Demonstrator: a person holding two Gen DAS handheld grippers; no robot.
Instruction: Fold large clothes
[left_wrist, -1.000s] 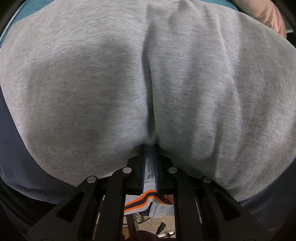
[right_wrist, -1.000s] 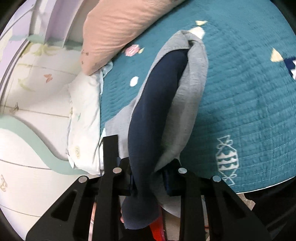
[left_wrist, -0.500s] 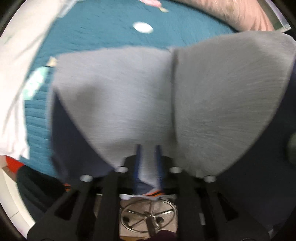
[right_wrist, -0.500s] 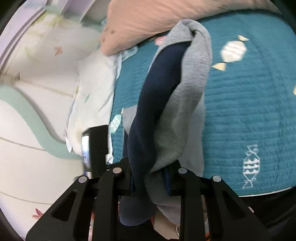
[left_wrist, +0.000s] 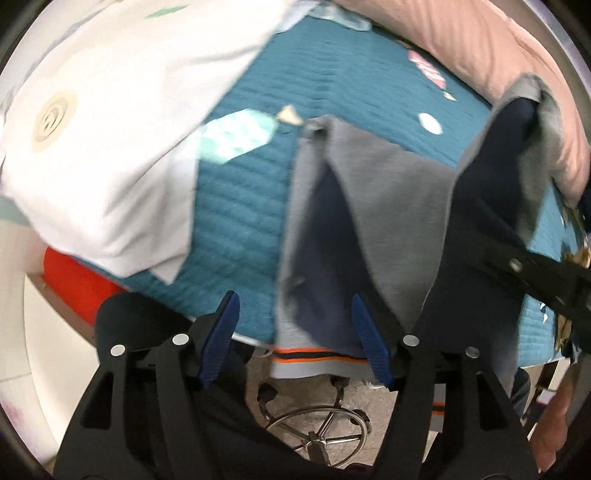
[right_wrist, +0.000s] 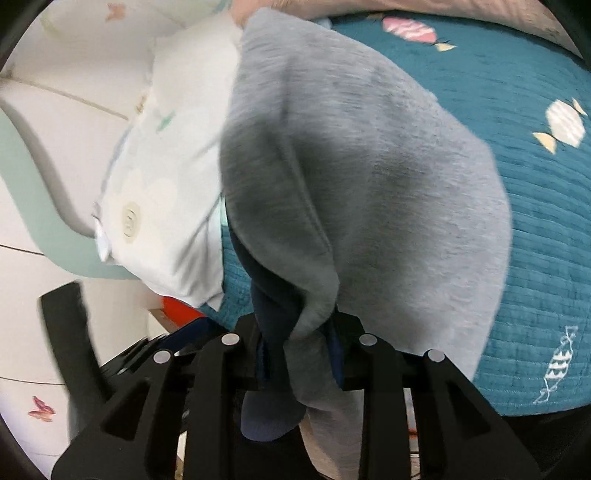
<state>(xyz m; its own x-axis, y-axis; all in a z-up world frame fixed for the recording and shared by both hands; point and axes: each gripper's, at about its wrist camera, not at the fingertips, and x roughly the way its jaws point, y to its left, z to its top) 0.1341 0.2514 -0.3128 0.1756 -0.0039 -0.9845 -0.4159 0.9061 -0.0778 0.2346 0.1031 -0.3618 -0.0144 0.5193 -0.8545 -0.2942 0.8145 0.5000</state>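
Letting go of one corner of the grey-and-navy sweatshirt (left_wrist: 384, 206) over the teal bed quilt (left_wrist: 240, 206).

Its striped hem (left_wrist: 314, 356) hangs past the bed's edge, between the blue pads of the left gripper (left_wrist: 295, 339), whose jaws have just been opening and now stand apart from the cloth they pinched a second ago. The right gripper (right_wrist: 299, 354) is clamped on a bunched grey and navy fold. Judging by this, the left side is laid down and the right must follow. A white pillow (left_wrist: 110, 147) lies beside.
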